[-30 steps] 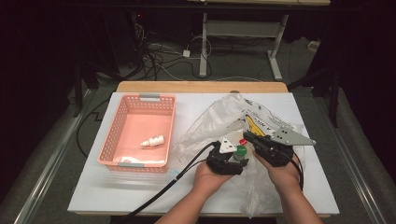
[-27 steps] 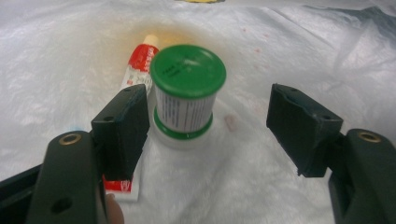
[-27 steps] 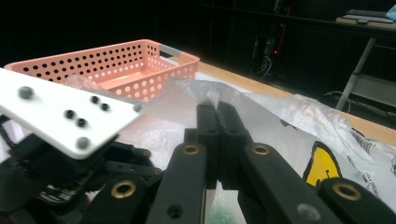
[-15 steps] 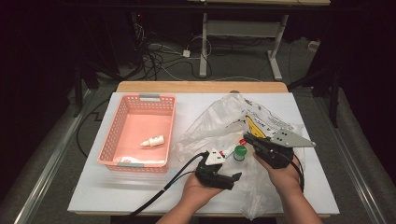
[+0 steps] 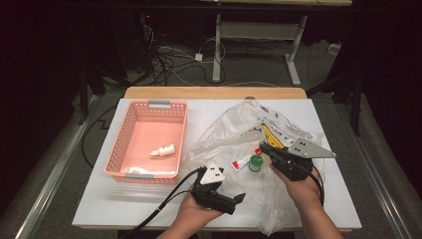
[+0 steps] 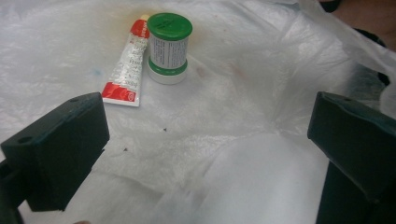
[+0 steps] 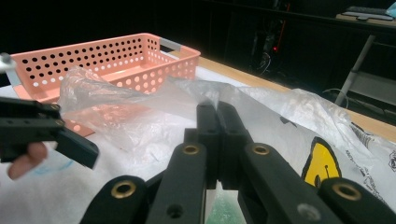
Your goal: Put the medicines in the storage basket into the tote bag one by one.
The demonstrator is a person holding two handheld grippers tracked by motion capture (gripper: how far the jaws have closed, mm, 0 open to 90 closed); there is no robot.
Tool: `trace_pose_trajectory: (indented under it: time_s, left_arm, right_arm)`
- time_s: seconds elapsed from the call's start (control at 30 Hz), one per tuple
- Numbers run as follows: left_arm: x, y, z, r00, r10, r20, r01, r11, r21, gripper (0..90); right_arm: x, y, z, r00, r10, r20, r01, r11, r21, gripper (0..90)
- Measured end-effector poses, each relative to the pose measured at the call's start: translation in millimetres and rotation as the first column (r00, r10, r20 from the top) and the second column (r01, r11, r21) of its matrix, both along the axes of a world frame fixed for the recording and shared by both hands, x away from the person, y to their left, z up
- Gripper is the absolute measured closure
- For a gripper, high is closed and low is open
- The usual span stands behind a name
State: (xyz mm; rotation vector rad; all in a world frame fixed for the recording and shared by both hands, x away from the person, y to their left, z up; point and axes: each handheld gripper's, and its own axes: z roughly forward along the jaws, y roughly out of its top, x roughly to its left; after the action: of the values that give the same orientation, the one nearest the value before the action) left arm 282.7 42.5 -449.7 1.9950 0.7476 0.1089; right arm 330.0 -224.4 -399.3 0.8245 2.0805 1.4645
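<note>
The left gripper (image 5: pixel 238 198) sits low on the bench (image 5: pixel 99 199), jaws just swung wide with nothing between them. Ahead of it on the clear plastic bag (image 5: pixel 234 137) lie the green-capped bottle (image 6: pixel 168 46), upright, and a red-and-white tube (image 6: pixel 128 65) touching its side. The right gripper (image 5: pixel 263 147) is clamped tight on a fold of that bag, just beside the bottle. The pink basket (image 5: pixel 117 159) waits off to the left, a small white bottle (image 5: pixel 162 150) inside. Danger here: a tug on the bag could topple the upright bottle, and a careless reach may catch loose film or nudge the tube instead.
</note>
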Motion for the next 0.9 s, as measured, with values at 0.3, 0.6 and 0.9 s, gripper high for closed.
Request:
trace_pose_trajectory:
  time_s: [0.3, 0.6, 0.9]
  left_arm:
    - [-7.6, 30.7, 12.7, 0.9996, 0.018, 0.022, -0.018, 0.9998, -0.007, 0.0]
    - [-4.2, 53.3, 16.2, 0.9993, 0.037, 0.013, -0.036, 0.9993, -0.010, 0.0]
    - [0.9, 78.8, 25.1, 0.9955, 0.090, 0.030, -0.089, 0.9958, -0.022, 0.0]
  right_arm:
    - [-0.9, -1.0, -0.2, 1.0000, -0.006, -0.001, 0.006, 1.000, -0.002, 90.0]
    - [0.3, -1.5, -3.0, 0.9999, -0.006, -0.011, 0.006, 1.000, -0.002, 90.0]
    - [-0.1, -2.5, -2.6, 0.9999, -0.005, -0.012, 0.005, 1.000, 0.004, 90.0]
